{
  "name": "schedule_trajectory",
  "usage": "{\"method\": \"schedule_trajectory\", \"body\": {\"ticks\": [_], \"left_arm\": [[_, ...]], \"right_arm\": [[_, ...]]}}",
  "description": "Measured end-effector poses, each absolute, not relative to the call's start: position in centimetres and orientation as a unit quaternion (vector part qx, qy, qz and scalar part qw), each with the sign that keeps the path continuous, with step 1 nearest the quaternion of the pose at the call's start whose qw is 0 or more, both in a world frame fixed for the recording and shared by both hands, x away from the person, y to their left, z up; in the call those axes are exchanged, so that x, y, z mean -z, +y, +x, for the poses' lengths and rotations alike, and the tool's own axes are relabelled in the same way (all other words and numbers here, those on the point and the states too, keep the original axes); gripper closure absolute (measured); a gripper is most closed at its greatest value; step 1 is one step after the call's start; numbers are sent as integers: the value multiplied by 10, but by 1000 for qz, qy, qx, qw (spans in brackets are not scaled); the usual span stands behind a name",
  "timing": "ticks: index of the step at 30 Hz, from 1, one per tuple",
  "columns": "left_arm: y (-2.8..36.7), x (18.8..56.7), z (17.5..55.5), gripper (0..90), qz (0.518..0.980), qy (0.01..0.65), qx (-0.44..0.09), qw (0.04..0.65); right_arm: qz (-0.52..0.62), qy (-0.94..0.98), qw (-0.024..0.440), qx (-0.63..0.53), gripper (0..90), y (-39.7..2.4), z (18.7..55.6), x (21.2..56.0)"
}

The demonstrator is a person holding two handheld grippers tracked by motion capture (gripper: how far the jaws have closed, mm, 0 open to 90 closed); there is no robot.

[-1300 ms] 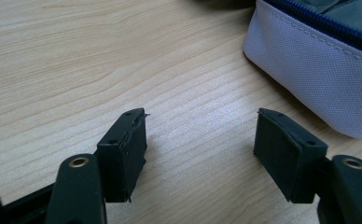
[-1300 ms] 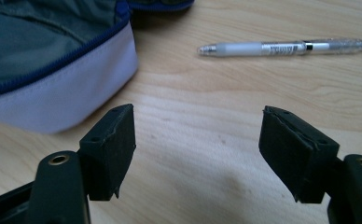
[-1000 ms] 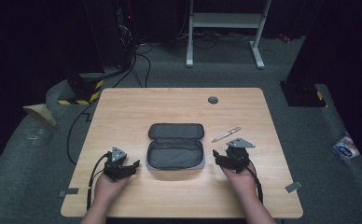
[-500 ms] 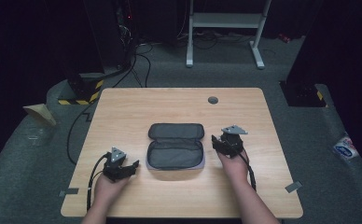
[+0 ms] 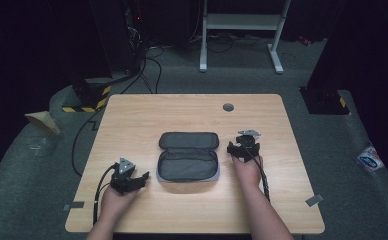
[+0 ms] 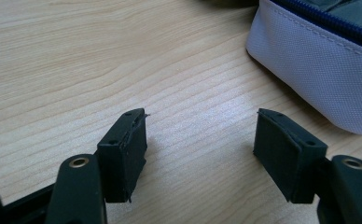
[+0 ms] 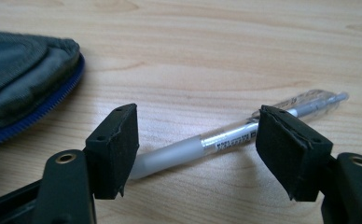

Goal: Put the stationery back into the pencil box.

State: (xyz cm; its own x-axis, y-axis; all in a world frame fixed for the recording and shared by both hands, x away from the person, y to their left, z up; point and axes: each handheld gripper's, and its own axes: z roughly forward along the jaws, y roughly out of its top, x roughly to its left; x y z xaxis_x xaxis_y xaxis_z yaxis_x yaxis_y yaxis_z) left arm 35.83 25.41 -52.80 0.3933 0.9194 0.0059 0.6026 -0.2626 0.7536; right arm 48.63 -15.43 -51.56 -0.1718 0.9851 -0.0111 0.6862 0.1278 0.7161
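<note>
Pen (image 7: 226,140) lies flat on the bench (image 5: 192,107), in the right half, roughly midway between far and near edges, just right of the open pouch (image 5: 188,156). In the right gripper view it runs slantwise across the gap between the two black jaws: frosted grip end by the left jaw, clear end past the right jaw. Whether the pads touch the barrel cannot be told; the pen still rests on the wood.

Right claw (image 7: 198,140): jaws wide apart, pen between them but not gripped; they have just been opening again after a brief narrowing. In the high view this claw (image 5: 242,148) sits over the pen's spot, hand behind it toward the near edge.

Left claw (image 6: 200,140): jaws wide open, bare wood between them, nothing held. High view places it (image 5: 141,179) toward the near left part of the bench, pointing at the pouch's near left corner, close but apart.

Pouch: grey, blue zip, lid folded back toward the far edge, centre of the bench. Its pale grey wall (image 6: 309,60) shows beyond the left claw.
</note>
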Motion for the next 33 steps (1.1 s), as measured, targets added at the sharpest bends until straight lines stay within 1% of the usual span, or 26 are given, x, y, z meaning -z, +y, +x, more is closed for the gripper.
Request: {"method": "schedule_trajectory", "body": {"ticks": [3,4,5,7,10,12,13,18,22,26,33], "left_arm": [[254,528,358,345,761,499,-231,343],[254,528,358,345,762,499,-231,343],[254,528,358,345,762,499,-231,343],[254,528,358,345,762,499,-231,343],[254,528,358,345,762,498,-231,343],[254,528,358,345,762,498,-231,343],[254,528,358,345,762,498,-231,343],[254,528,358,346,762,498,-231,343],[254,528,358,346,761,499,-230,343],[254,528,358,345,762,499,-230,343],[254,528,358,345,760,501,-230,345]], "right_arm": [[592,709,251,-291,315,-154,486,517],[589,712,245,-294,361,-155,485,515],[589,712,245,-294,361,-155,485,515],[582,720,234,-297,415,-157,483,513],[576,725,226,-301,464,-159,480,511],[574,728,225,-300,476,-159,479,510],[569,731,226,-302,502,-161,477,509],[560,737,234,-298,522,-166,467,506],[540,748,254,-291,507,-169,458,503],[537,746,258,-298,484,-169,456,500],[546,741,263,-288,401,-160,469,505]]}}
